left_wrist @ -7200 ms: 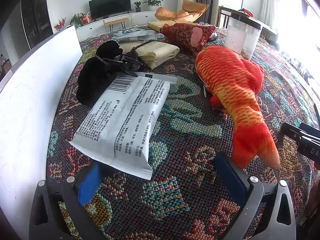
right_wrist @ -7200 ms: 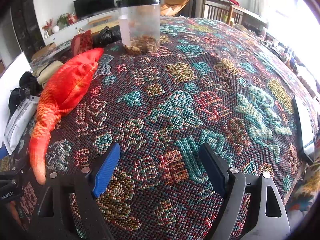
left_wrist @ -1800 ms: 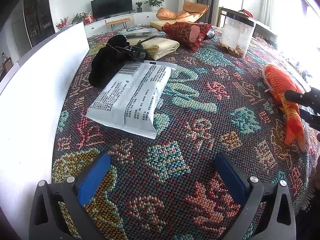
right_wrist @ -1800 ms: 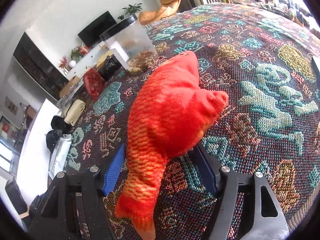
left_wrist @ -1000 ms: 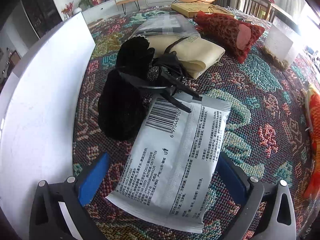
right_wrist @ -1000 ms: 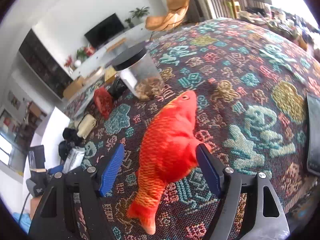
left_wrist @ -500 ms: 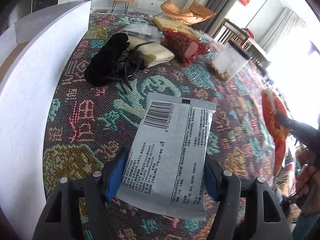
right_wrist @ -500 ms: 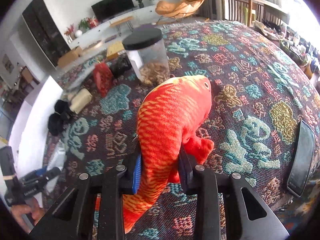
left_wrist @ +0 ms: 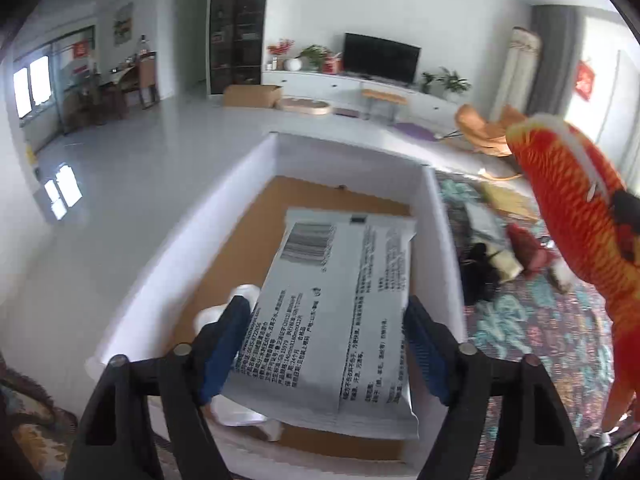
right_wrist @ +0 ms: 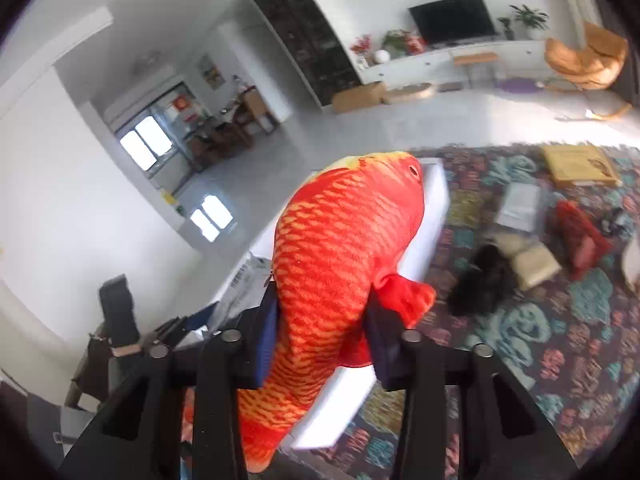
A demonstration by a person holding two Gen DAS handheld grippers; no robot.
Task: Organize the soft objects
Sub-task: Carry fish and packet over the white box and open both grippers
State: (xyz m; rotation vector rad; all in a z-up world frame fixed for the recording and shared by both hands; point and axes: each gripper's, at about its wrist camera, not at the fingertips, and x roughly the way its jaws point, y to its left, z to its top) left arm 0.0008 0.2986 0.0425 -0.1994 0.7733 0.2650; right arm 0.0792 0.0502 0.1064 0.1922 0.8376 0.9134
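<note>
A bright living room with a grey floor, a dark television on a white cabinet and an orange chair lies behind a counter covered by a patterned woven cloth.

The left claw carries the white printed packet between its blue pads; its jaws are opening, the pads at the packet's edges. The packet hangs over the white box, whose brown bottom it largely hides, along with most of a white thing lying inside. The right claw has the orange plush fish between its pads, which press its flanks while the jaws are opening. The fish covers much of the box's rim, and its tail runs out of view below.

The far things on the cloth, a black bundle, a cream pouch and a red cushion, are smeared by motion.

Half a second earlier both claws were over the cloth; now both loads are up at the box, with the room floor filling the background.
</note>
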